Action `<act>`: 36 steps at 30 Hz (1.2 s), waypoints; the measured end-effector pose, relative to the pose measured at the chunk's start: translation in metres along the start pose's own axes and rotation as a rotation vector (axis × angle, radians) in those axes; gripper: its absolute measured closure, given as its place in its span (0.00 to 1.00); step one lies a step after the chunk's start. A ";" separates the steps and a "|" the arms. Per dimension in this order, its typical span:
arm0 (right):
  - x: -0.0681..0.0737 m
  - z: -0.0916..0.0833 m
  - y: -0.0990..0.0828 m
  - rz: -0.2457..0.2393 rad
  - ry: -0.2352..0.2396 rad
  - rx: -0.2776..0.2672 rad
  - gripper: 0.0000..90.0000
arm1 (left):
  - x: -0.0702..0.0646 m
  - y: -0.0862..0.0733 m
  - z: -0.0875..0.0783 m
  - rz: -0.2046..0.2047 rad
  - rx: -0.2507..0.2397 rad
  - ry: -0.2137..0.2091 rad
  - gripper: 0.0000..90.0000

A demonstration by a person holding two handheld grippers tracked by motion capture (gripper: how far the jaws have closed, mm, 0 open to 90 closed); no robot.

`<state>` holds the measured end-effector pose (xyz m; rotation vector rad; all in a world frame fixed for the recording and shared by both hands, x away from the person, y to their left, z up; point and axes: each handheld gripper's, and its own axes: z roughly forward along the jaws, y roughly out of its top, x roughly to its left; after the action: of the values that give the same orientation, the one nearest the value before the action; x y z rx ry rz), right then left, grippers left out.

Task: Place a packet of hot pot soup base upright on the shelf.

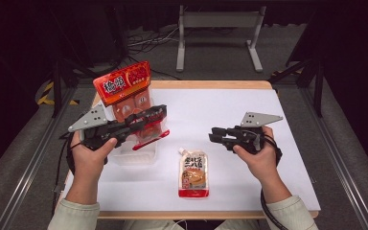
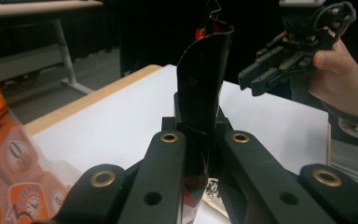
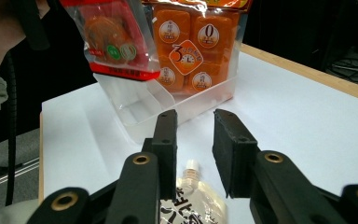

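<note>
While my left gripper [image 1: 159, 113] pinches the red snack pouch [image 1: 149, 136] by its thin edge above the clear bin [image 1: 134, 155], I treat it as light, floppy, slippery film; my right gripper [image 1: 214, 134] hangs spread, empty.

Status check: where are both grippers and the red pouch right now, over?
Left gripper shut on red pouch, held above clear bin. Right gripper open, empty, above spouted pouch. Orange pack stands in bin.
</note>
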<state>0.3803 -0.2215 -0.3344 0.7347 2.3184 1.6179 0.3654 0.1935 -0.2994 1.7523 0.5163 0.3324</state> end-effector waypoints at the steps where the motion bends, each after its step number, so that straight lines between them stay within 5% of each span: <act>1: 0.000 0.000 0.000 0.001 -0.001 0.000 0.79 | 0.001 0.000 -0.002 0.005 -0.008 0.007 0.99; 10: -0.003 -0.003 -0.002 0.012 -0.012 -0.001 0.79 | 0.010 0.000 -0.012 0.024 -0.027 0.096 0.99; 17: -0.004 -0.005 -0.003 0.017 -0.016 -0.004 0.79 | 0.022 -0.006 -0.012 0.048 -0.021 0.103 0.99; 36: -0.007 -0.012 -0.006 0.029 -0.031 -0.010 0.79 | 0.055 -0.025 -0.014 0.099 0.022 -0.026 0.98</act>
<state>0.3787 -0.2366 -0.3363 0.7887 2.2871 1.6175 0.4015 0.2379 -0.3225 1.8049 0.4167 0.3738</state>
